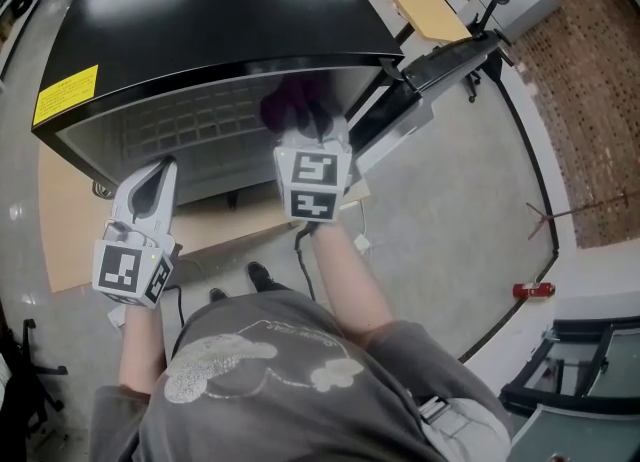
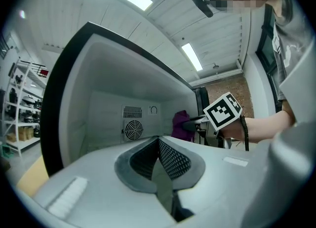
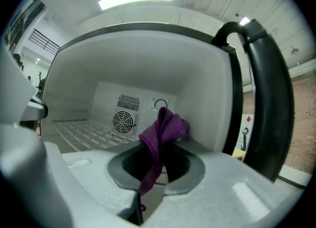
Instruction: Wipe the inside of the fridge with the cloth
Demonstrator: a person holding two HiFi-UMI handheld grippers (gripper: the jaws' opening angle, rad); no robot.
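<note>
- We hold the right gripper [image 1: 310, 130] at the mouth of the open fridge [image 1: 200, 20], toward the right side of its cavity. Its jaws are clenched on the purple cloth [image 1: 290, 102].
- In the right gripper view, the cloth [image 3: 165, 128] is pinched between the jaws of the right gripper [image 3: 157, 149]. It bunches up past the jaw tips, and a thin tail trails back toward us along the gap.
- The cloth sits in the air inside the white interior, near the right wall. We cannot tell whether it touches any surface.
- Our left gripper [image 1: 160, 175] hangs just outside the fridge front, to the left of the right one, and points inward. In the left gripper view its jaws [image 2: 159, 145] are pressed together with nothing between them.
- From the left gripper view, the cloth [image 2: 180, 123] shows far to the right, in front of the right gripper's marker cube [image 2: 223, 110].
- On the far back wall sits a round fan grille [image 3: 123, 121], with a wire shelf [image 3: 84, 133] lying to its left.
- The black-edged door [image 3: 264, 98] stands swung open at the right.
- A yellow label [image 1: 66, 94] sits on the left corner of the black fridge top.
- The fridge rests on a brown board [image 1: 70, 240].
</note>
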